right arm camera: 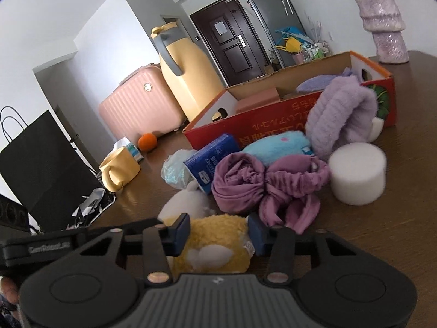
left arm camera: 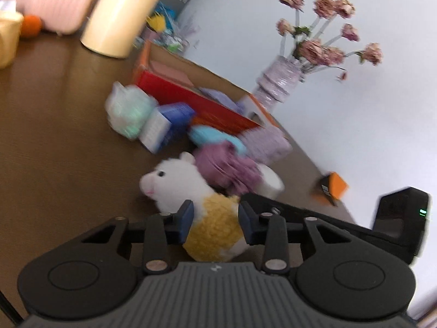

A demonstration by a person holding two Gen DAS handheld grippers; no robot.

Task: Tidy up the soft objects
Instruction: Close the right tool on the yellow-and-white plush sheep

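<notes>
Claws, left (left arm camera: 215, 218) and right (right arm camera: 218, 232), both clamped on plush toy (right arm camera: 215, 243); label unreadable.

Plush (right arm camera: 215, 235): white head, yellow body. Cloth (right arm camera: 262, 188): mauve. Foam cylinder (right arm camera: 357, 172): white. Towel (right arm camera: 341, 117): lilac, ribbed. Box (right arm camera: 273, 131): red, yellow lettering, orange rim. Tissue pack (right arm camera: 210, 161): blue. Table (right arm camera: 396, 232): dark brown woodgrain. Jug (right arm camera: 185, 73): pale yellow, grey handle.

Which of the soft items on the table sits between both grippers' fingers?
The white-and-yellow plush animal: its yellow body lies between both grippers' fingers, unlike the purple cloth bundle and white foam cylinder behind.
</notes>
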